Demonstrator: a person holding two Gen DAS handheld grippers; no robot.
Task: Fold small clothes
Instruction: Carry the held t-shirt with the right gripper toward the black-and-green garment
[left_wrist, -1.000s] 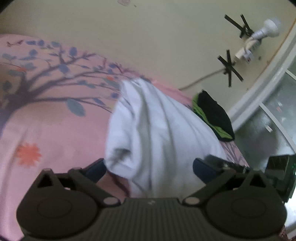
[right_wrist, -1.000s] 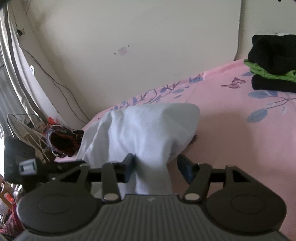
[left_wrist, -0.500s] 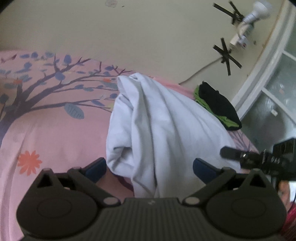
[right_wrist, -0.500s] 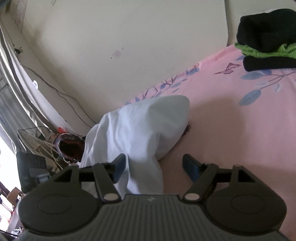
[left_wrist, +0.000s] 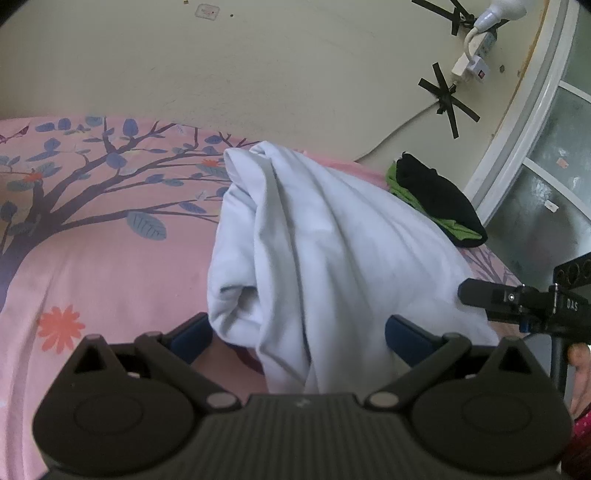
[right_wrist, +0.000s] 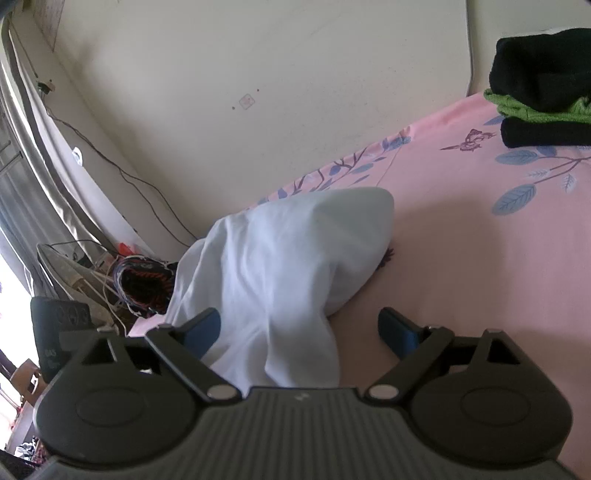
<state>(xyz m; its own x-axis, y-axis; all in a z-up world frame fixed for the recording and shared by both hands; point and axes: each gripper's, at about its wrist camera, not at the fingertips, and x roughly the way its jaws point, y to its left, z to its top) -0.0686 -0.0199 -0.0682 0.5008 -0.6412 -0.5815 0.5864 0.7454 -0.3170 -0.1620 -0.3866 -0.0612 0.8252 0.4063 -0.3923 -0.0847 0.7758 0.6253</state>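
A white garment (left_wrist: 332, 251) lies bunched in a long heap on the pink tree-print bedsheet (left_wrist: 110, 266). Its near end runs between the blue pads of my left gripper (left_wrist: 299, 338), which stands wide open without pressing on it. In the right wrist view the same white garment (right_wrist: 288, 258) trails between the fingers of my right gripper (right_wrist: 299, 328). Those jaws are opening, and the pads stand clear of the cloth. Part of the right gripper (left_wrist: 517, 302) shows at the garment's right edge in the left wrist view.
A folded black and green stack of clothes (left_wrist: 436, 199) (right_wrist: 543, 85) sits at the far corner of the bed by the window frame (left_wrist: 517, 147). The wall (left_wrist: 295, 74) carries a taped power strip (left_wrist: 480, 37). Beside the bed lie cables and a dark shoe-like object (right_wrist: 144, 284).
The right gripper's jaws have spread wide and let go of the white garment. In the left wrist view the right gripper has drawn back to the right, off the cloth.
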